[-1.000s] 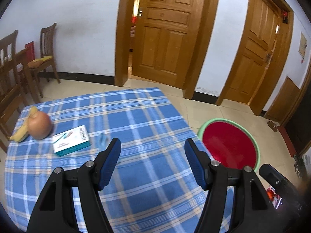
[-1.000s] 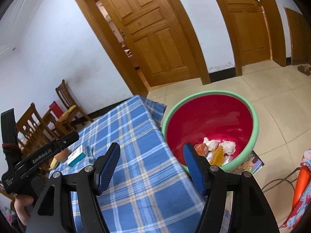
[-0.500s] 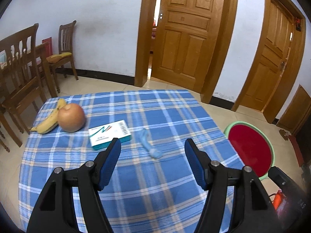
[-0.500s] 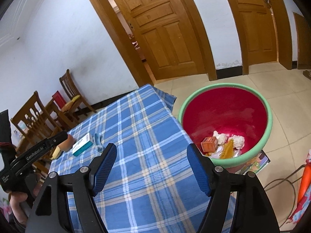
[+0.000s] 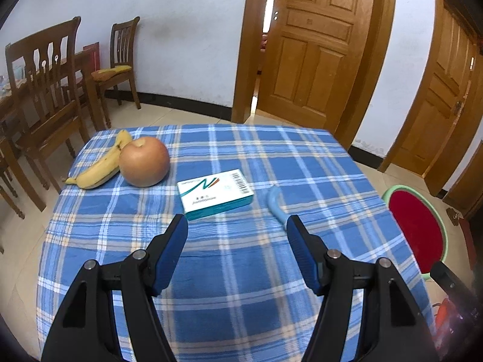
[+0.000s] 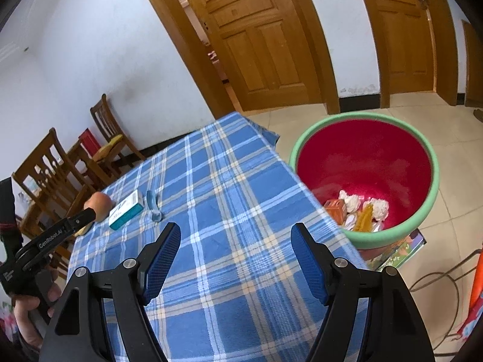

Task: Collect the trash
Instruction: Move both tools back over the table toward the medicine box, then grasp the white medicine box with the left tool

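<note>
- Your left gripper [image 5: 237,229] hangs above a table covered by a blue checked cloth [image 5: 241,271], its jaws apart with nothing between them.
- Just beyond its tips lies a white and teal box [image 5: 215,194], flat on the cloth.
- To the right of the box lies a small pale blue curved piece [image 5: 276,205], near the gripper's right finger; you cannot tell what it is.
- Left of the box sits a round brownish fruit [image 5: 144,161], touching a banana [image 5: 101,166].
- Your right gripper [image 6: 235,239] is held over the near edge of the same table, jaws apart and empty.
- Beside the table on the floor stands a red tub with a green rim [image 6: 422,211]; crumpled white paper [image 6: 351,202], a small orange carton [image 6: 335,208] and a yellow scrap lie in its bottom.
- Your hand [image 6: 28,310] holding the left gripper shows at the lower left of the right view.
</note>
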A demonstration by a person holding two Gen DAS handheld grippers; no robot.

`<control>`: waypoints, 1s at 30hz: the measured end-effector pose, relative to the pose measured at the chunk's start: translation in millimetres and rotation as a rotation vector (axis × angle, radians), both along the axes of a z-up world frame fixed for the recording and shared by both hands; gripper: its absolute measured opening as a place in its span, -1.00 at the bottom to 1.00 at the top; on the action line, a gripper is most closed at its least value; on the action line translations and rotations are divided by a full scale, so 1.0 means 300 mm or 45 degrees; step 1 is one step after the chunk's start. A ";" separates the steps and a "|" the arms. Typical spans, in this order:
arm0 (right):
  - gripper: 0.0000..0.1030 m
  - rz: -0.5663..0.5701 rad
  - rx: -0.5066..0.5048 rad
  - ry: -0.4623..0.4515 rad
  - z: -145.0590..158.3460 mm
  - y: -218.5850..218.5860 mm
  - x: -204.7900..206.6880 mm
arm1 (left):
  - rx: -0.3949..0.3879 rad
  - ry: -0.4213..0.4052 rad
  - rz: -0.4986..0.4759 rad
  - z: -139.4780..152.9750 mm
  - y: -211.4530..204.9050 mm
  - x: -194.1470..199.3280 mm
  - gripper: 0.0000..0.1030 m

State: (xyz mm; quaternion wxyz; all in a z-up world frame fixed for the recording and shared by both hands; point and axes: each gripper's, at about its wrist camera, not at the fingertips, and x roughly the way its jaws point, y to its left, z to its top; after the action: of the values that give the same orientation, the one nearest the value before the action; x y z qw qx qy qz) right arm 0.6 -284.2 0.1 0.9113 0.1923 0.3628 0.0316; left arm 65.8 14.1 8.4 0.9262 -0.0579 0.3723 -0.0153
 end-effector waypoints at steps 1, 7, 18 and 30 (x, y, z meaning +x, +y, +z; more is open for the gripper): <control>0.48 0.004 0.000 0.007 -0.006 0.005 0.003 | 0.001 0.007 0.004 -0.009 0.003 0.005 0.32; 0.48 0.012 0.000 0.041 -0.038 0.016 0.023 | 0.017 0.064 0.011 -0.075 0.009 0.050 0.32; 0.49 0.033 -0.004 0.072 -0.062 0.025 0.059 | 0.132 0.116 -0.053 -0.115 0.034 0.200 0.33; 0.49 0.117 -0.030 0.075 -0.042 0.124 0.143 | 0.292 0.182 -0.165 -0.195 0.056 0.310 0.48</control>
State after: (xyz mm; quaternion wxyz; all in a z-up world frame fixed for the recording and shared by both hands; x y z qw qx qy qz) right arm 43.4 -246.9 -12.4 0.9000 0.1656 0.3982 0.0633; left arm 158.8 30.9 -50.0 0.8948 0.0715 0.4397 -0.0281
